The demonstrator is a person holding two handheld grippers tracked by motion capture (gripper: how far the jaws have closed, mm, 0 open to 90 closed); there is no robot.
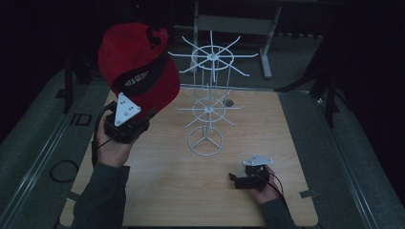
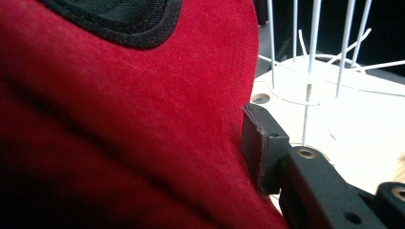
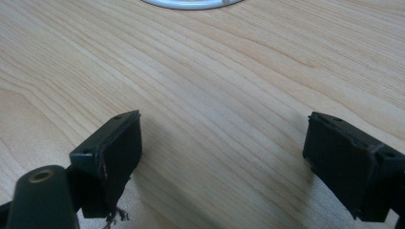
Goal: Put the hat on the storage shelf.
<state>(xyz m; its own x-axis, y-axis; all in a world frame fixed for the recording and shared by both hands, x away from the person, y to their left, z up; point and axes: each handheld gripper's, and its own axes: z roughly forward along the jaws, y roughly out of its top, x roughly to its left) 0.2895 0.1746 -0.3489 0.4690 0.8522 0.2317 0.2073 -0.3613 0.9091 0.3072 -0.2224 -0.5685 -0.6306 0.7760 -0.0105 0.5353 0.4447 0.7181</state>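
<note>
The left gripper (image 1: 143, 114) has its fingers (image 2: 261, 143) pinched on the edge of a red fabric baseball cap with black trim (image 1: 138, 67). In the left gripper view one black finger presses flat against the red cloth, and the other is hidden behind the fabric. The cap is held up in the air over the left rear part of the worktop, its underside and a black lettered band turned toward the high camera. It hangs just left of the stand's upper ring of prongs; whether it touches them cannot be told. The grey three-cornered plate (image 1: 127, 109) sits on top of this gripper, and the person's left hand (image 1: 111, 148) grips it from below, the dark sleeve running down to the bottom edge.

The right gripper (image 1: 237, 179) rests low on the light wooden worktop (image 1: 167, 191) near its front right. Its fingers (image 3: 112, 152) are spread wide apart with only bare wood grain between them. The person's right hand (image 1: 267, 188) holds it, a cable looping beside it.

A white wire rotating display stand with two tiers of radiating prongs and a round base (image 1: 206, 114) stands upright at the middle of the worktop. Its base ring lies well ahead of the right gripper's fingers.
</note>
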